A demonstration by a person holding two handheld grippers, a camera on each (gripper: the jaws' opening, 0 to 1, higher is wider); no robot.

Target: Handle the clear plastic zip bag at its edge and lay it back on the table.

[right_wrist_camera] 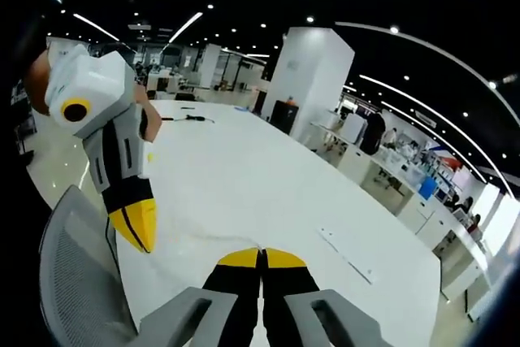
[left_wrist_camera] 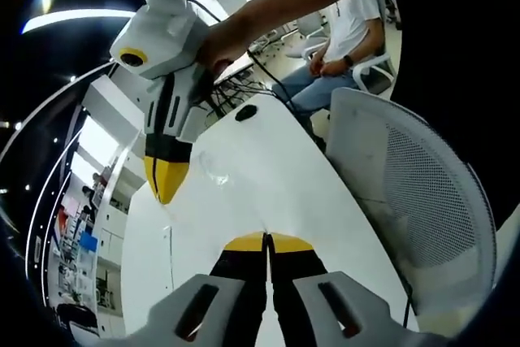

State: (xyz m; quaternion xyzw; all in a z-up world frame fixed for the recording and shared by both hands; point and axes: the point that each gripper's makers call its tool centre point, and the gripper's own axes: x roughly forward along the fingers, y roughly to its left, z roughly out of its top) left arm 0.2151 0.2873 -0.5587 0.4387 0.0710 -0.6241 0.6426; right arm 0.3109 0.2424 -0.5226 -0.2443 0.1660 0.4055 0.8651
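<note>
Your left gripper [left_wrist_camera: 266, 240] has its yellow-tipped jaws pressed together, with nothing visible between them. Your right gripper [right_wrist_camera: 262, 256] is closed the same way in its own view. In the left gripper view the right gripper comes in from the upper left, jaws shut, tip pointing down at the white table [left_wrist_camera: 276, 176]. The bag [left_wrist_camera: 213, 175] lies flat on the table just beside that tip, showing as a faint clear sheet with creases; whether the tip touches it is hard to tell. A white mesh chair [left_wrist_camera: 422, 201] stands at the table's edge. A seated person [left_wrist_camera: 345, 34] is at the far end, near black cables [left_wrist_camera: 244, 111].
</note>
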